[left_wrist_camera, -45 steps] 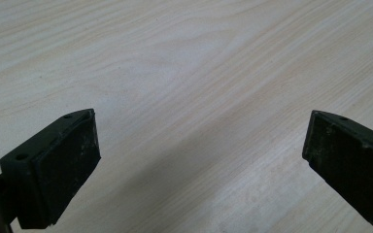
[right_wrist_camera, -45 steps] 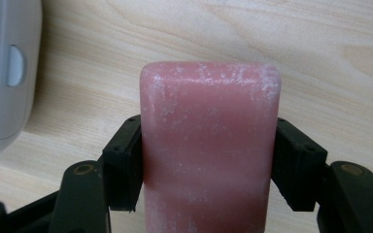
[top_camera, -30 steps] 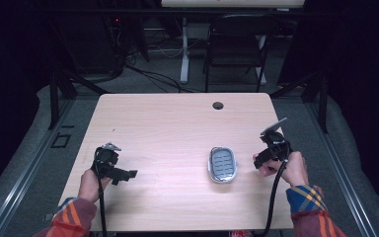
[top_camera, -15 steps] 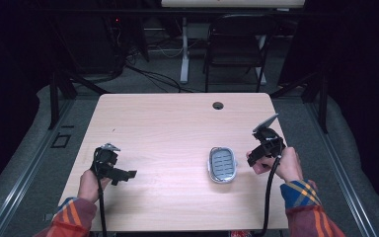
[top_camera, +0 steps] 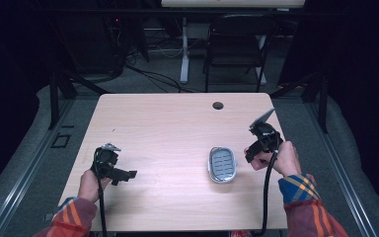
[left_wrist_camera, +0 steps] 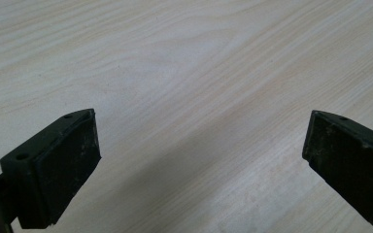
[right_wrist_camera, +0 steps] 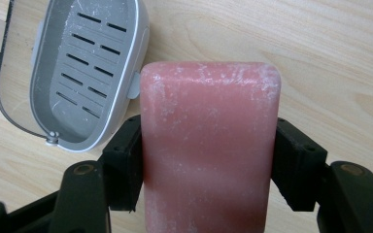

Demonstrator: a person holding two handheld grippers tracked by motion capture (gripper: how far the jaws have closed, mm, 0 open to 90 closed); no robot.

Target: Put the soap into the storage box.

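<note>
Pink soap bar pinched in right tongs, jaws pressed on its two long side faces, bar upright between them and sticking out past the jaw tips. Held above the desk, just beside the soap dish and not yet over it. Dish open, grey slotted drain insert showing, clear hinged lid swung off to one side. In the high view, right tongs at the dish's right, close but apart.

Left tongs spread wide, nothing between the jaws, bare wood beneath; in the high view parked low near the desk's front left, well apart from the dish.

Handling guess: bar stiff, moderately heavy for its size, white powdery residue on the surface so probably dry, but soap waxy and apt to slip if squeezed unevenly or tilted. Side-face grip looks right; flat faces give pads good contact. Corners could chip or dent under hard pressure. Dish light plastic, likely to skid if bumped; lid hinge fragile. Likely next: carry over the tray and lower flat into it.
</note>
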